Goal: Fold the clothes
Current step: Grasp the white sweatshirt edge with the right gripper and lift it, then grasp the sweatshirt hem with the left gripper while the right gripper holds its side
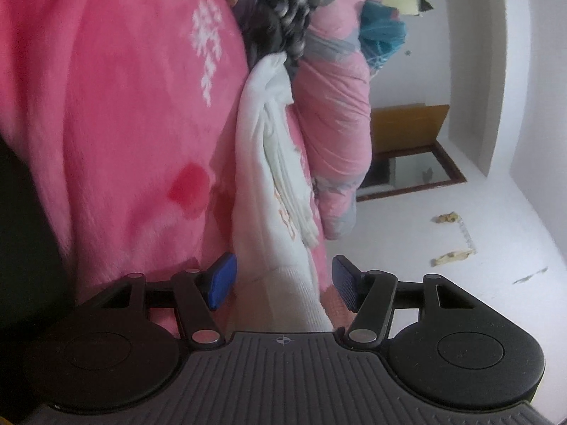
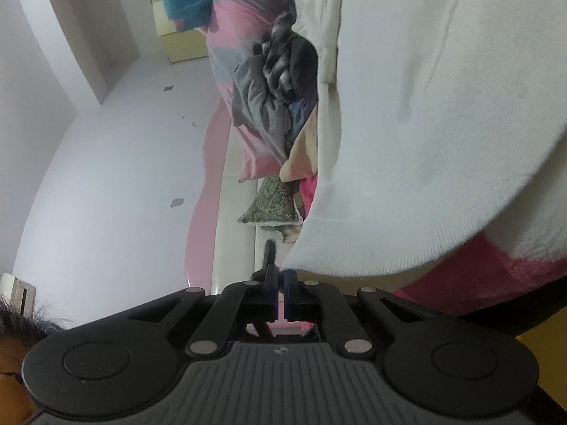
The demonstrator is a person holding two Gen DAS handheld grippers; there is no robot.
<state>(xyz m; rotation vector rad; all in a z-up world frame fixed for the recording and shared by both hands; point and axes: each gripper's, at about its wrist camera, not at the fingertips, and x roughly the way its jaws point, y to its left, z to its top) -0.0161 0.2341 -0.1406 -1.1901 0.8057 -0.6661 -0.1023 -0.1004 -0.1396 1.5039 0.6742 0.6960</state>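
Left gripper [image 1: 281,281] parted about halfway, jaws apart; white garment [image 1: 269,177] lying between blue pads [image 1: 221,279], not pressed by either. Pink fleece blanket [image 1: 117,124] beneath and to the left. Right gripper [image 2: 281,283] clamped tight on ribbed hem corner of white garment [image 2: 407,124], cloth draping up and right. Heap of clothes [image 2: 276,81] ahead.

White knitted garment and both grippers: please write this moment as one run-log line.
left gripper: open around white knitted garment | right gripper: shut on garment's ribbed corner | under: pink fleece blanket
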